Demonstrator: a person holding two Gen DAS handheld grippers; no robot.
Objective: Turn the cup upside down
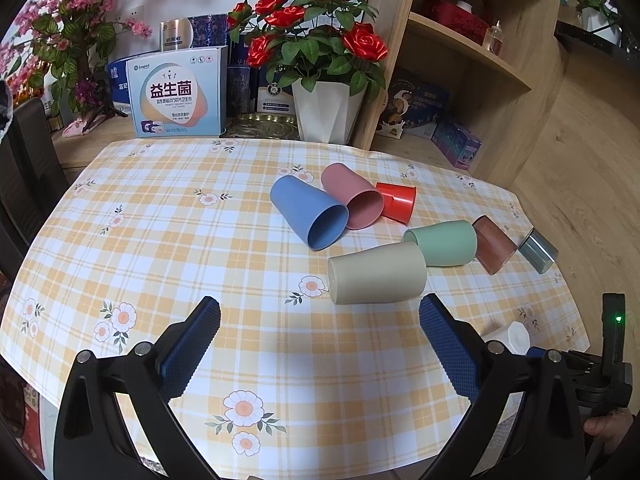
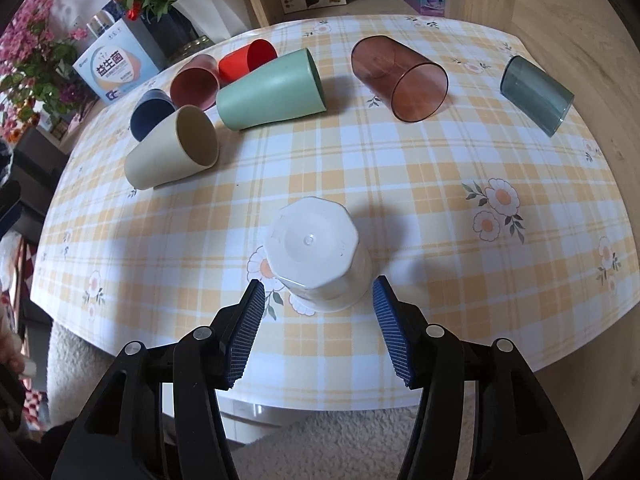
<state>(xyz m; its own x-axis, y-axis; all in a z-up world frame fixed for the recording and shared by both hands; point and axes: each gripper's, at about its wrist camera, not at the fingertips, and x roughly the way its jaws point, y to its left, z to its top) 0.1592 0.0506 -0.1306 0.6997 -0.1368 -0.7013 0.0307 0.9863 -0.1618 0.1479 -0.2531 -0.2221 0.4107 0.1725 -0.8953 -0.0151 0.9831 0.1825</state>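
A white faceted cup (image 2: pixel 320 256) stands upside down, base up, near the front edge of a tabletop (image 2: pixel 400 168) covered in a yellow plaid cloth with daisy prints. The right gripper (image 2: pixel 318 294) hovers just behind it, jaws spread wide to either side of the cup without touching it. The left gripper (image 1: pixel 320 312) hangs over bare cloth, its jaws likewise spread and holding nothing; the white cup (image 1: pixel 510 336) shows at that view's right edge. Seven other cups lie on their sides farther back: a beige cup (image 2: pixel 172 148), a blue cup (image 1: pixel 308 216), a pink cup (image 1: pixel 352 196), a red cup (image 1: pixel 396 202), a green cup (image 2: pixel 272 92), a clear brown tumbler (image 2: pixel 400 78) and a clear grey tumbler (image 2: pixel 536 94). Behind them, a white pot of red roses (image 1: pixel 326 110) stands beside a wooden shelf (image 1: pixel 472 52).
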